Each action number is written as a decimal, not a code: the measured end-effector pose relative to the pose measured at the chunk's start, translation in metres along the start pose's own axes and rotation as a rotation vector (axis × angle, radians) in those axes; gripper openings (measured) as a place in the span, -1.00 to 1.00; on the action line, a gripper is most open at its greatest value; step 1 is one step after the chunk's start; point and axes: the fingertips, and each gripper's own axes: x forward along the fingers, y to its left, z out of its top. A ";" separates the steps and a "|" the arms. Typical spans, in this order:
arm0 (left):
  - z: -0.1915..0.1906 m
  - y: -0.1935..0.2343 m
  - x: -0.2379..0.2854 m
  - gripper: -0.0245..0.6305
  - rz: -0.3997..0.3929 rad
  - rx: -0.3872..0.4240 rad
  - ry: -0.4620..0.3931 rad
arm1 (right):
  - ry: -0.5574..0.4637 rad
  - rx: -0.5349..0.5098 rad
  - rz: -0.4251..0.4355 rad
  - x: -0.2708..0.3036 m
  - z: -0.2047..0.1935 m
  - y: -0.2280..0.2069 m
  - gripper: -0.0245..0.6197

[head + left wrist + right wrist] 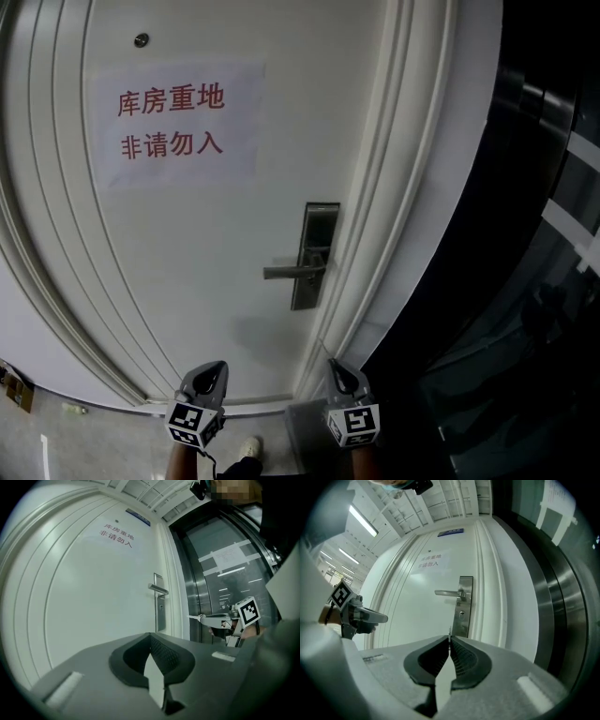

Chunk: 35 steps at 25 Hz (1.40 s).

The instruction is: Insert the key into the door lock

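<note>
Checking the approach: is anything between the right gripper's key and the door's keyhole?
Nothing visible does. The key in the right gripper faces the keyhole across open air; the handle sits above the keyhole.

We face the door (187,281): lock plate (315,220) near its right edge, handle (286,272) jutting left, notice (173,122) upper left. Below, the left claw (210,370) sits beside the right claw (339,367), the key (449,631) in the latter.
</note>
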 end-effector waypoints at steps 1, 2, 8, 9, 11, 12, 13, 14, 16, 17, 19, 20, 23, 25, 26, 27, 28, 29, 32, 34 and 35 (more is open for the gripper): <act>0.001 0.003 0.005 -0.92 -0.001 -0.002 0.000 | -0.001 -0.007 -0.003 0.004 0.002 -0.002 -0.89; 0.001 0.007 0.009 -0.92 -0.003 -0.004 0.001 | -0.003 -0.011 -0.006 0.008 0.004 -0.003 -0.89; 0.001 0.019 0.032 -0.92 -0.032 -0.008 0.014 | -0.002 -0.079 -0.022 0.031 0.014 -0.014 -0.89; 0.001 0.022 0.035 -0.92 -0.034 -0.009 0.015 | 0.002 -0.121 -0.025 0.034 0.017 -0.016 -0.89; 0.001 0.028 0.040 -0.92 -0.034 -0.013 0.016 | 0.012 -0.237 -0.035 0.041 0.024 -0.018 -0.89; 0.001 0.031 0.042 -0.92 -0.033 -0.015 0.017 | 0.016 -0.293 -0.039 0.045 0.029 -0.018 -0.89; 0.001 0.035 0.044 -0.92 -0.032 -0.017 0.018 | 0.018 -0.342 -0.041 0.048 0.034 -0.019 -0.89; 0.000 0.037 0.046 -0.92 -0.033 -0.018 0.020 | 0.018 -0.384 -0.044 0.051 0.039 -0.020 -0.89; -0.001 0.041 0.051 -0.92 -0.039 -0.019 0.024 | 0.022 -0.459 -0.056 0.057 0.048 -0.022 -0.89; -0.001 0.042 0.052 -0.92 -0.042 -0.021 0.025 | 0.033 -0.495 -0.064 0.059 0.054 -0.022 -0.89; -0.002 0.045 0.055 -0.92 -0.045 -0.023 0.027 | 0.051 -0.558 -0.075 0.065 0.063 -0.022 -0.89; -0.003 0.047 0.056 -0.92 -0.045 -0.024 0.029 | 0.055 -0.588 -0.081 0.068 0.065 -0.022 -0.89; -0.004 0.053 0.060 -0.92 -0.048 -0.026 0.031 | 0.078 -0.697 -0.113 0.075 0.067 -0.025 -0.89; -0.005 0.057 0.062 -0.92 -0.047 -0.030 0.033 | 0.081 -0.776 -0.135 0.080 0.070 -0.027 -0.89; -0.006 0.059 0.063 -0.92 -0.045 -0.033 0.034 | 0.085 -0.807 -0.140 0.082 0.071 -0.028 -0.89; -0.007 0.061 0.064 -0.92 -0.042 -0.035 0.035 | 0.090 -0.834 -0.142 0.084 0.072 -0.028 -0.89; -0.007 0.063 0.065 -0.92 -0.040 -0.038 0.035 | 0.096 -0.859 -0.144 0.086 0.072 -0.028 -0.89; -0.007 0.065 0.067 -0.92 -0.038 -0.039 0.034 | 0.101 -0.885 -0.147 0.089 0.072 -0.029 -0.89; -0.008 0.070 0.071 -0.92 -0.037 -0.039 0.035 | 0.123 -0.964 -0.158 0.097 0.070 -0.030 -0.89; -0.008 0.071 0.074 -0.92 -0.038 -0.040 0.035 | 0.138 -1.008 -0.160 0.101 0.067 -0.031 -0.89; -0.008 0.072 0.076 -0.92 -0.038 -0.041 0.034 | 0.143 -1.031 -0.158 0.103 0.066 -0.031 -0.89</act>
